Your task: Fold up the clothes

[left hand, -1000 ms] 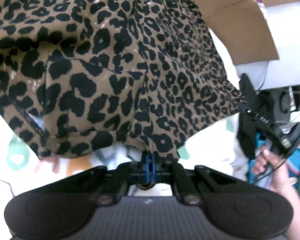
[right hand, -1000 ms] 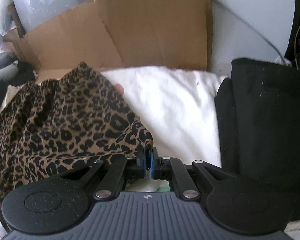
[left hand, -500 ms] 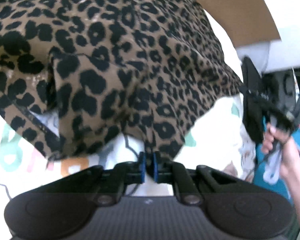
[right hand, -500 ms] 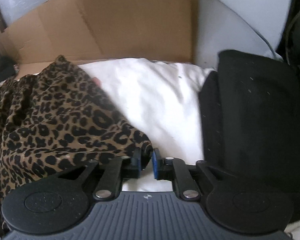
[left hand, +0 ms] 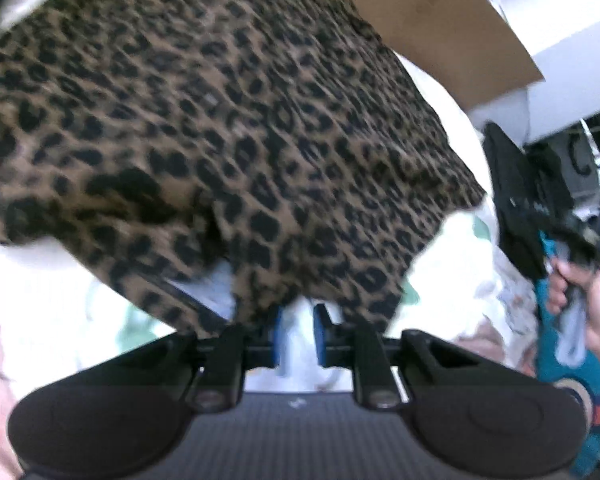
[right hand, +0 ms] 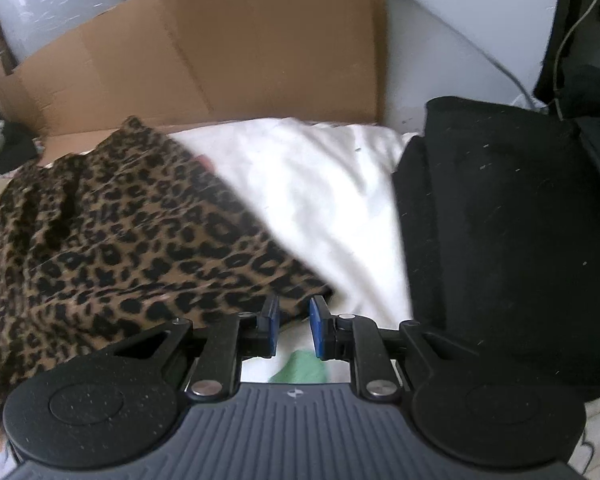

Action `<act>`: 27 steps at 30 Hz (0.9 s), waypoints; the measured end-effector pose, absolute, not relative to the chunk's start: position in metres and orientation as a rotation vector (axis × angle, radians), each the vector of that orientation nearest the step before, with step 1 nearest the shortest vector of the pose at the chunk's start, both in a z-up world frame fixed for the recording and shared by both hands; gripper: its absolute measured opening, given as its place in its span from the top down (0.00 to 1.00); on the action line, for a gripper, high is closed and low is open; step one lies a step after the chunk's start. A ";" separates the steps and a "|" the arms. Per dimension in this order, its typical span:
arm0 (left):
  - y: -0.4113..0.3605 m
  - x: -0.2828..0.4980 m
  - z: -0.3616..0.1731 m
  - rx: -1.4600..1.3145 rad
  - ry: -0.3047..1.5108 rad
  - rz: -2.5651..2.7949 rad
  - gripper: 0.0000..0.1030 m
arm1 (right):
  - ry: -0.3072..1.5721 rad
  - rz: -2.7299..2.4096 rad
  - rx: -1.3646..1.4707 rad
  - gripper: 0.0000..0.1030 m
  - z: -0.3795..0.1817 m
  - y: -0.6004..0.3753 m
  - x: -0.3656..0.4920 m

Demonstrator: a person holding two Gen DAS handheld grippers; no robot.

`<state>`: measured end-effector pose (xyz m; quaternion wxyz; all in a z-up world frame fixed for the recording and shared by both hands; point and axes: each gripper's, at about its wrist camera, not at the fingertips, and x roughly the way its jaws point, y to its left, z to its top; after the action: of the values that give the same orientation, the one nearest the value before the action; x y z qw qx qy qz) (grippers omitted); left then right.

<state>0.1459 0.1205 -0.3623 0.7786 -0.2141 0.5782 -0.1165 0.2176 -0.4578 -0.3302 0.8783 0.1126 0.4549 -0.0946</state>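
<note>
- The leopard-print garment (left hand: 228, 128) is seen lying spread on a white sheet (right hand: 324, 200), with brown cardboard (right hand: 236, 52) standing behind it and a black fabric item (right hand: 512, 232) just beside the sheet on the right of the right wrist view
- The left gripper (left hand: 296, 334) is shown with its jaws standing a narrow gap apart after just having been opening; the garment's hem lies at the fingertips, but nothing is pinched between the blue pads (left hand: 275, 334)
- The right gripper (right hand: 293, 326) is likewise shown narrowly parted, its jaws having just been opening; the garment's corner sits right at the tips, yet no pressing of the pads on it can be seen
- The release of a fold is judged to be under way, with the cloth laid down and both tools freed
- Snagging is judged the main risk: since the gaps are narrow and the cloth lies at the tips, the hem could be dragged along if the tools are drawn away, and the fold undone
- The left wrist view is blurred, so an uneven edge could be left unnoticed; the lower left hem already looks bunched, with a pale lining showing
- A hand (left hand: 572, 292) holding the other tool is seen at the right of the left wrist view, near enough that the cloth could be brushed by it
</note>
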 end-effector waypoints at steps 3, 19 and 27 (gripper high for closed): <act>0.127 0.149 -0.355 -0.420 1.232 -0.232 0.69 | 0.954 -0.160 0.238 0.82 -0.330 -0.445 0.215; 0.124 0.149 -0.370 -0.437 1.225 -0.264 0.96 | 0.984 0.015 0.270 0.75 -0.326 -0.375 0.214; 0.103 0.130 -0.370 -0.394 1.230 -0.350 0.96 | 0.988 0.179 0.245 0.74 -0.317 -0.318 0.215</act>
<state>0.1297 0.1029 -0.3699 0.7843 -0.1827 0.5701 -0.1624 0.2147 -0.3181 -0.3167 0.8694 0.1169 0.4724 0.0854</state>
